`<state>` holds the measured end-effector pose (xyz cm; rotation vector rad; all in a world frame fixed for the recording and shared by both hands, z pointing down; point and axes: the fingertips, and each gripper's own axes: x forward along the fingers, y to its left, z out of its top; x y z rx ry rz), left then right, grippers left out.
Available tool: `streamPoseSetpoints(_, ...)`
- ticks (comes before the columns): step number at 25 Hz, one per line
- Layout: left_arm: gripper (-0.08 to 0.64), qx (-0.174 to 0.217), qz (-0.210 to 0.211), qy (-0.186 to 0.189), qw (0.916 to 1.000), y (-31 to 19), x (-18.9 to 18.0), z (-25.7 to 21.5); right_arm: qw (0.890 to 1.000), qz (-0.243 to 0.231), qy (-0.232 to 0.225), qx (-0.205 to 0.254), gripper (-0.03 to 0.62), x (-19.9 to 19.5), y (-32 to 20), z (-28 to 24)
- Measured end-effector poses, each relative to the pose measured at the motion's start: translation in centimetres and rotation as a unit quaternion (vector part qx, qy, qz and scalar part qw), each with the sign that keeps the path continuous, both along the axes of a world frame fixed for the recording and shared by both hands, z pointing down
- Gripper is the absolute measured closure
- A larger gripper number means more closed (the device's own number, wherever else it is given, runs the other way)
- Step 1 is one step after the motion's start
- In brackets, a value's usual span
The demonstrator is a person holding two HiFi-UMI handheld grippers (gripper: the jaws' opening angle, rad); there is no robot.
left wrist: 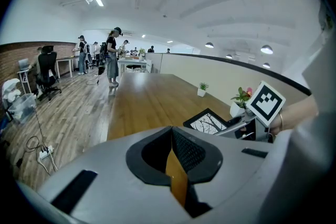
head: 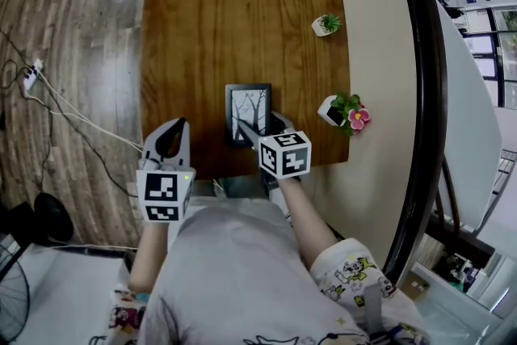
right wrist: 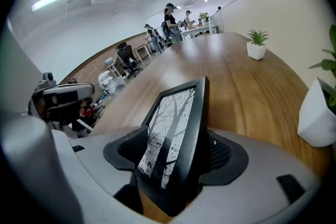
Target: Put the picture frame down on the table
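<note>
A black picture frame (head: 248, 113) with a bare-tree print sits low over the near end of the wooden table (head: 210, 4), face up. My right gripper (head: 260, 132) is shut on its near edge. In the right gripper view the frame (right wrist: 176, 134) stands between the two pads of the right gripper (right wrist: 173, 149); whether it touches the wood I cannot tell. My left gripper (head: 170, 135) hovers at the table's near left corner, apart from the frame. Its jaws are shut on nothing in the left gripper view (left wrist: 173, 153), where the frame (left wrist: 207, 121) shows to the right.
A small green plant in a white pot (head: 325, 25) and a pink-flowered pot (head: 346, 112) stand along the table's right edge, the second close to the frame. A beige half wall (head: 376, 52) borders that side. Cables and a power strip (head: 31, 77) lie on the floor at left.
</note>
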<state>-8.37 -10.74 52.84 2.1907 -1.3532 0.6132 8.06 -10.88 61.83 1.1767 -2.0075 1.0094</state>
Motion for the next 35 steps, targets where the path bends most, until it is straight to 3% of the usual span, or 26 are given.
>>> streamPoseSetpoints(13, 0.555, 0.0, -0.006, 0.003, 1.0, 0.0, 0.0, 0.1, 0.999, 0.034, 0.016, 0.011, 0.307, 1.6, 0.0, -0.1)
streamPoseSetpoints(26, 0.555, 0.011, -0.013, -0.002, 0.9999, 0.0, -0.5, -1.0, 0.999, 0.028, -0.006, 0.017, 0.308, 1.5, -0.1, -1.8)
streamPoseSetpoints(35, 0.555, 0.031, -0.025, -0.009, 0.9992, -0.5, -1.1, -2.7, 0.998, 0.016, -0.01, 0.057, 0.308, 2.3, -1.2, -5.1)
